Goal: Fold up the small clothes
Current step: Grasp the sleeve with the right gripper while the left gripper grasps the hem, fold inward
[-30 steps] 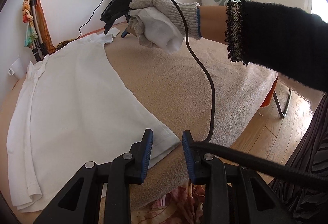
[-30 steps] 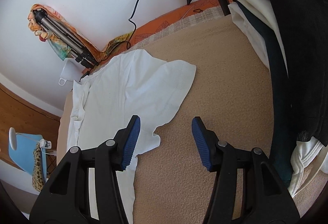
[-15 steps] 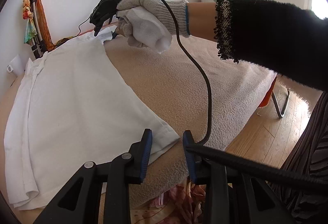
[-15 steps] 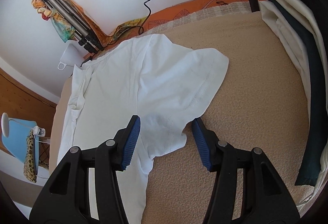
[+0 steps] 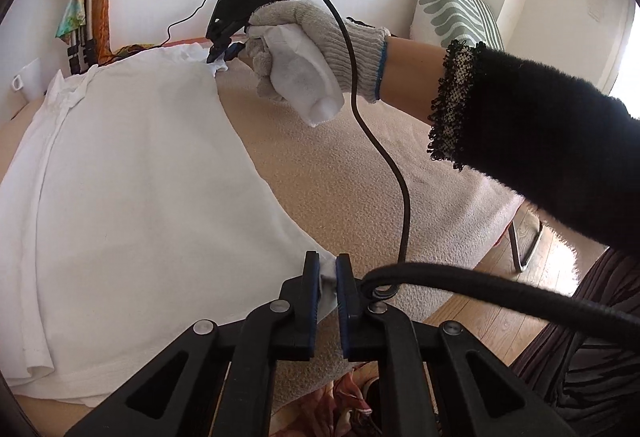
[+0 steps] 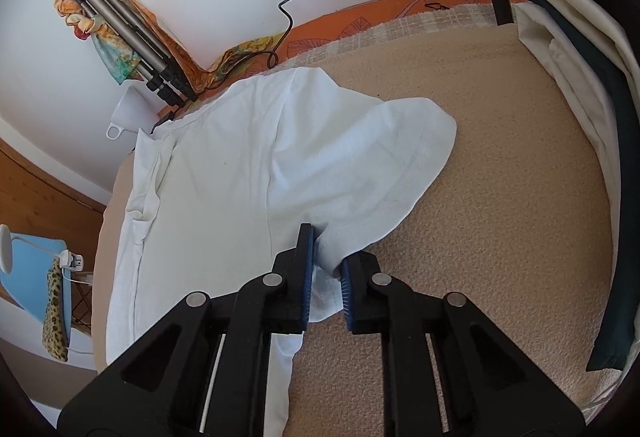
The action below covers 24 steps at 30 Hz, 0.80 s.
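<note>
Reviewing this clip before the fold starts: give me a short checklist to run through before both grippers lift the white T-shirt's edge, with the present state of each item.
1. Left gripper shut on the white T-shirt at its hem corner; its jaws have just closed: ok.
2. Right gripper shut on the shirt at the base of the sleeve; jaws just closed: ok.
3. Shirt lies flat on the beige blanket: ok, slight wrinkles near the collar.
4. Grip catches both fabric layers: cannot tell.
5. Black cable clear of the shirt: not ok, it hangs just beside the left grip.
</note>
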### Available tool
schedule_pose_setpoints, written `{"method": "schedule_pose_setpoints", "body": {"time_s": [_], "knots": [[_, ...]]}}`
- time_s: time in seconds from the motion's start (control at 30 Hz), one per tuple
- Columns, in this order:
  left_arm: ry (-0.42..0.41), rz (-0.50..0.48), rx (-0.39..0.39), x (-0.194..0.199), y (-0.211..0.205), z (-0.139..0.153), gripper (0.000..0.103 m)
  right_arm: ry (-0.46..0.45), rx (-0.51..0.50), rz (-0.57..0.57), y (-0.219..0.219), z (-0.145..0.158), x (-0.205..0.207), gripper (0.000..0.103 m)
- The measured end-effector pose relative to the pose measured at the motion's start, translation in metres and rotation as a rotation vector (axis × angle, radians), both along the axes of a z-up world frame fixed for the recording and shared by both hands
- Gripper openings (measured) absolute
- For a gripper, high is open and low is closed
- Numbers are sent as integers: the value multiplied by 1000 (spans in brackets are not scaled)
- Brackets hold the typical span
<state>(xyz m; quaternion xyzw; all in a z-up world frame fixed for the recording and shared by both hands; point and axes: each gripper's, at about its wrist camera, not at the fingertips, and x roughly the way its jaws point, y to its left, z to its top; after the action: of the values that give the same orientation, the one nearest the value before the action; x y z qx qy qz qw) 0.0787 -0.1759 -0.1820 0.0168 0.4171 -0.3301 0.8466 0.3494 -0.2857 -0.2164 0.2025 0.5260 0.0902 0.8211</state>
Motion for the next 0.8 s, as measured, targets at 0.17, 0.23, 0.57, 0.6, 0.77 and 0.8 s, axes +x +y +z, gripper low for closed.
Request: {"method": "schedule_pose_setpoints", "body": {"time_s": [0.17, 0.23, 0.57, 0.6, 0.77, 0.8], "knots": [[2, 20, -104, -1, 18, 18, 5, -33, 25, -49, -1, 16, 4, 7], [12, 43, -146, 2, 29, 22, 5, -60, 24, -53, 3, 27, 5, 7], [1, 141, -168, -1, 65, 28, 5, -136, -33, -4, 54, 63, 17, 6], [2, 154, -172, -1, 70, 29, 5, -138, -40, 6, 60, 64, 19, 6], [13, 233, -188, -2, 97, 27, 5, -157, -68, 62, 93, 68, 29, 6], [18, 248, -192, -2, 103, 26, 5, -158, -70, 74, 100, 68, 31, 6]]}}
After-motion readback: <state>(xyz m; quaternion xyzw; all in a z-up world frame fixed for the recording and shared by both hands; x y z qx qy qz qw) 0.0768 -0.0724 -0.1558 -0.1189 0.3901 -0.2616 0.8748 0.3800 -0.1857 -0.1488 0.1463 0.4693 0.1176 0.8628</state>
